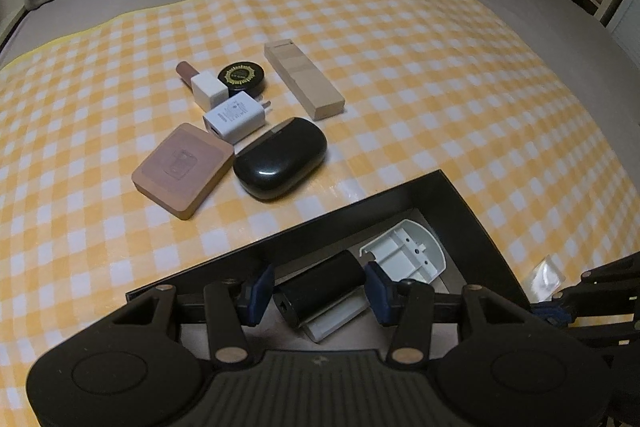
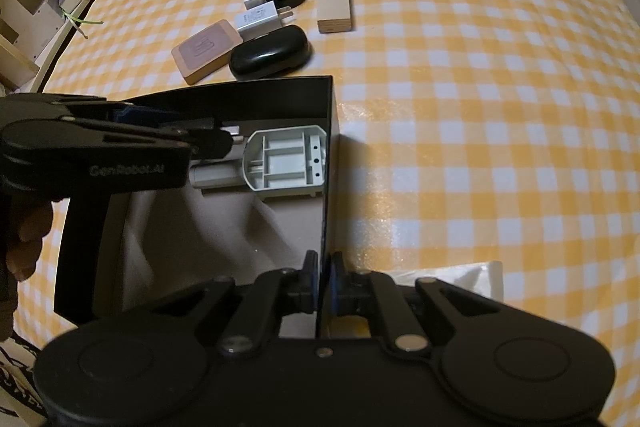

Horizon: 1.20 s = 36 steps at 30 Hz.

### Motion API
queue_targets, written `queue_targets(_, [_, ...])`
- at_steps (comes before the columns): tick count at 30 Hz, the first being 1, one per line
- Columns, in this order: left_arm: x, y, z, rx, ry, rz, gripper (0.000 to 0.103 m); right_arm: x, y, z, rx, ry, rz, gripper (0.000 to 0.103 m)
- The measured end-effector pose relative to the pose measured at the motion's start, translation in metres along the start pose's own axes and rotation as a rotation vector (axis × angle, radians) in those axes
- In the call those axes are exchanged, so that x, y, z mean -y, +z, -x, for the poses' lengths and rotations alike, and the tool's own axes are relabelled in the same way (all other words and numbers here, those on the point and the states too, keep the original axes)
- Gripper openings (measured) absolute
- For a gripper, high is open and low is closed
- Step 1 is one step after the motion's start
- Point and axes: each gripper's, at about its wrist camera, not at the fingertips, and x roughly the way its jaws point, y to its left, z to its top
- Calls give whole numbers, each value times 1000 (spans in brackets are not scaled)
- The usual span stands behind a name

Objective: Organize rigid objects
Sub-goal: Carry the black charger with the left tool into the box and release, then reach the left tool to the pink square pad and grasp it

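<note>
Black box (image 2: 326, 131) sits close by; the right gripper (image 2: 322, 283) pinches its thin wall. Inside, the left gripper (image 1: 316, 291) squeezes a black cylinder (image 1: 320, 283) beside a white shell (image 1: 404, 251). Farther off, a wood block (image 1: 304, 83) lies on checked cloth (image 1: 440, 87) with bare room around.
</note>
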Motion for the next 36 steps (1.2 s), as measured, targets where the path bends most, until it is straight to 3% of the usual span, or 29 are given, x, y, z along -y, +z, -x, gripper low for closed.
queue_targets(4, [0,0,-4,-10,0,6,54,0,-1,0,-2,2,-1,7])
queue_targets(10, [-3,0,2,-2,-12,38,77,0,-1,0,-3,3,-2,7])
queue_targets(17, [3,-3,17,20,-9,54,97,0,-1,0,-2,3,-2,7])
queue_targets(28, [6,-3,55,97,-13,100,103,0,-1,0,-3,3,-2,7])
queue_targets(36, [0,8,99,266,35,137,103,0,0,-1,-2,4,-2,7])
